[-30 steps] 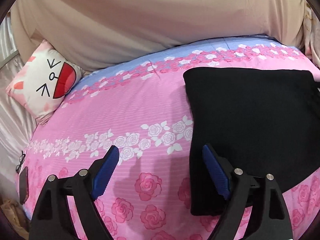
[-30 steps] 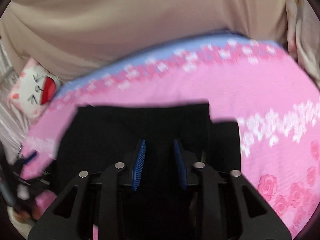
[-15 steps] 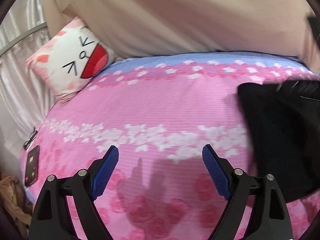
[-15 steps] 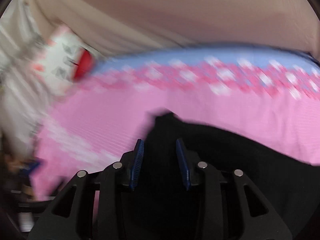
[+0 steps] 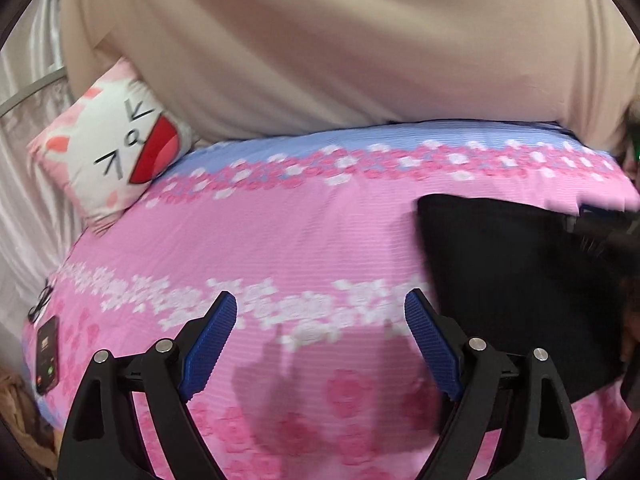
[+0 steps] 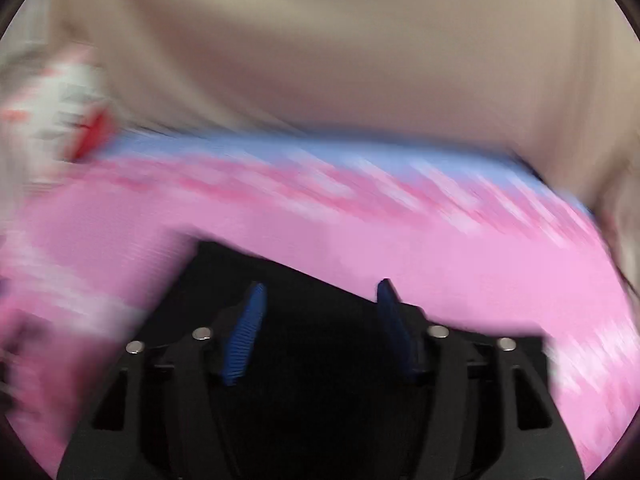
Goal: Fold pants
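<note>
Left wrist view first: the left gripper (image 5: 320, 340) hangs over bare bedspread (image 5: 304, 240), jaws spread wide, nothing between the blue pads. The pants (image 5: 512, 280), a black slab of cloth, lie on the bedspread just right of that gripper, and by their compact outline they look already folded at least once. Over them at the frame's right edge sits a dark blurred shape, probably the other tool, though I can't say for sure.

Right wrist view now, badly smeared: the right gripper (image 6: 318, 320) is directly above the pants (image 6: 320, 360), jaws parted about halfway. Black fabric fills the space behind and below the pads; whether any of it is pinched, the blur won't let me tell, but the gap reads as empty.

My call: this is a late stage, between folds or the final tidy. Next move asks the left gripper to come across to the pants' near left edge while the right finds an edge too, then both close on cloth and carry it over evenly.

Round about: a cartoon-face cushion (image 5: 116, 152) sits far left of the pants against the beige backrest (image 5: 340, 48). A phone (image 5: 47, 354) and a pair of glasses (image 5: 40, 300) rest at the bedspread's left margin, well apart from the pants. Nothing blocks the route.
</note>
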The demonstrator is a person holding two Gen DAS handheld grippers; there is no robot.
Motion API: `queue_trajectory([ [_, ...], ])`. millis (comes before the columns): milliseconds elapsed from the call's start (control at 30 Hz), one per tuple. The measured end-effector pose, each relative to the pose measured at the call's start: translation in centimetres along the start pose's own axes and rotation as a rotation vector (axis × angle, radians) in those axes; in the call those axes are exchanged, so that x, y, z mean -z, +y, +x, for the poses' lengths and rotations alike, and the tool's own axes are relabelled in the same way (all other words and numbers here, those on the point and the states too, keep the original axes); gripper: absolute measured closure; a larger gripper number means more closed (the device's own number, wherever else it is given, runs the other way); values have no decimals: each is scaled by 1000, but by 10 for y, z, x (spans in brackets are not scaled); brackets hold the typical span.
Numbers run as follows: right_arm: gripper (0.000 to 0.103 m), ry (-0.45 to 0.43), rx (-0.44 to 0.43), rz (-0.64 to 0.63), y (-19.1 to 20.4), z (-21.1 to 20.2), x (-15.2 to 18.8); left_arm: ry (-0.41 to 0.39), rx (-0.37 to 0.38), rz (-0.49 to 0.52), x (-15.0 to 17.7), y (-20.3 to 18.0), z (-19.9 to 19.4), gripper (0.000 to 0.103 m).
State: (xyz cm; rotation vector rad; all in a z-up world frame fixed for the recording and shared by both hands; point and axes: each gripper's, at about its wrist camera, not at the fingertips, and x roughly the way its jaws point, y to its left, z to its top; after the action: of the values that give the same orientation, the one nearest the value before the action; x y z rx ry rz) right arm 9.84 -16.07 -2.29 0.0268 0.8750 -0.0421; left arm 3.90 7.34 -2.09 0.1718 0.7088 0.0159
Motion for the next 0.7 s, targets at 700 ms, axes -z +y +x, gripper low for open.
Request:
queue_trajectory([
  [700, 49, -60, -105, 98, -48, -58, 21, 11, 26, 128, -2, -85, -9, 17],
])
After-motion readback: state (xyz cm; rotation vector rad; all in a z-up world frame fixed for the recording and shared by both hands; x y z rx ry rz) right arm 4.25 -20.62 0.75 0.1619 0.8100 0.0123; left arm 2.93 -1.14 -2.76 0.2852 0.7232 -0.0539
